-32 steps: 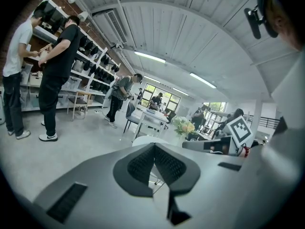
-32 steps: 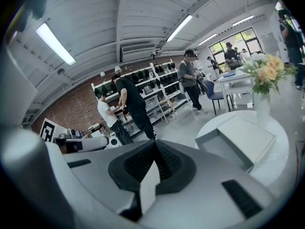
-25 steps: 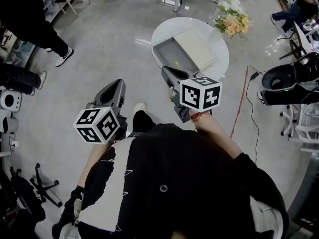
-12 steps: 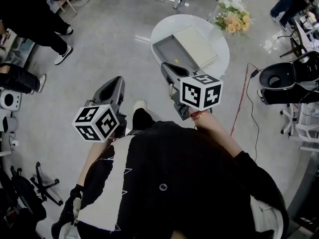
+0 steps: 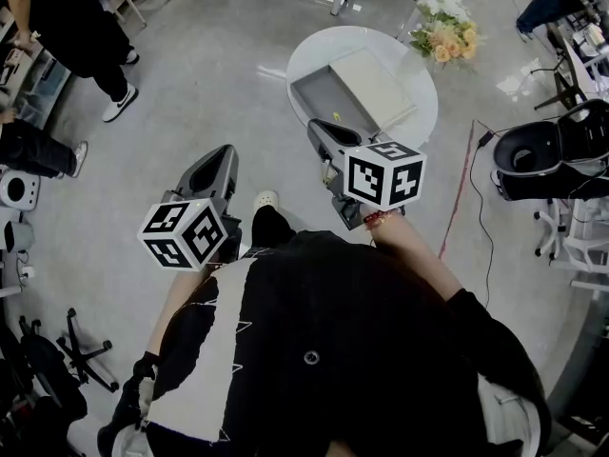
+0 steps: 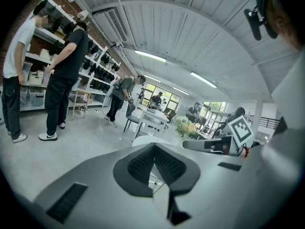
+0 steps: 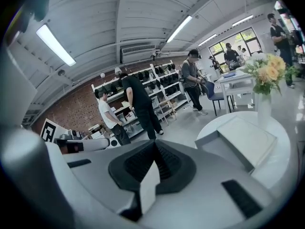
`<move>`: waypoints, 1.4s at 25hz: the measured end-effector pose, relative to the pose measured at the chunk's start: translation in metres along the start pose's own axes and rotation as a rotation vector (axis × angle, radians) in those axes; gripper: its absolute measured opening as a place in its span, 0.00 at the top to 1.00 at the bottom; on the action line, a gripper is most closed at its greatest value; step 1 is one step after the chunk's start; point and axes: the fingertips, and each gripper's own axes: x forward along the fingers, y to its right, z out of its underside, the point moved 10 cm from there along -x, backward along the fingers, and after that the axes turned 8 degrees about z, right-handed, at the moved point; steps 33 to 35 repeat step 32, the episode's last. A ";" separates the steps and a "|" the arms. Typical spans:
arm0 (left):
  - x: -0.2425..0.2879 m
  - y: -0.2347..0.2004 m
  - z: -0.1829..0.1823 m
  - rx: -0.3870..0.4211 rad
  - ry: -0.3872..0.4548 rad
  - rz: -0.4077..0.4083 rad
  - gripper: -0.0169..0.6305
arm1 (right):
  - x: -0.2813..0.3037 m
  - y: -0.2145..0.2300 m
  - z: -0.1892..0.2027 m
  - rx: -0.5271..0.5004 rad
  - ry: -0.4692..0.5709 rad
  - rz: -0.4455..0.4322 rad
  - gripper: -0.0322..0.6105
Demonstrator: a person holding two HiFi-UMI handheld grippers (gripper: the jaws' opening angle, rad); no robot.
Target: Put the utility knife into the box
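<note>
Little has been altered among the task's things over the last second. The round white bench [image 5: 303, 65] and the grey box [image 5: 324, 98] on it, with its lid [image 5: 373, 86] laid open, are found where they were. Only a bystander [image 5: 71, 27] at the upper left has shifted a little. The left gripper [image 5: 220, 155] and right gripper [image 5: 320, 129] are kept as they were before the body, the right near the bench's edge and the left well apart from it. Each has its jaws pressed together on nothing. The utility knife cannot be made out. A yellow speck [image 5: 334, 121] beside the right gripper's tip is too small to be named, and the box's inside is partly hidden. A knife already boxed and one yet to be fetched are both fitted by this.
</note>
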 end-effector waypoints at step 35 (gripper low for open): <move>0.014 0.019 0.003 0.014 -0.019 0.018 0.96 | -0.015 0.019 0.006 0.005 -0.024 0.016 0.94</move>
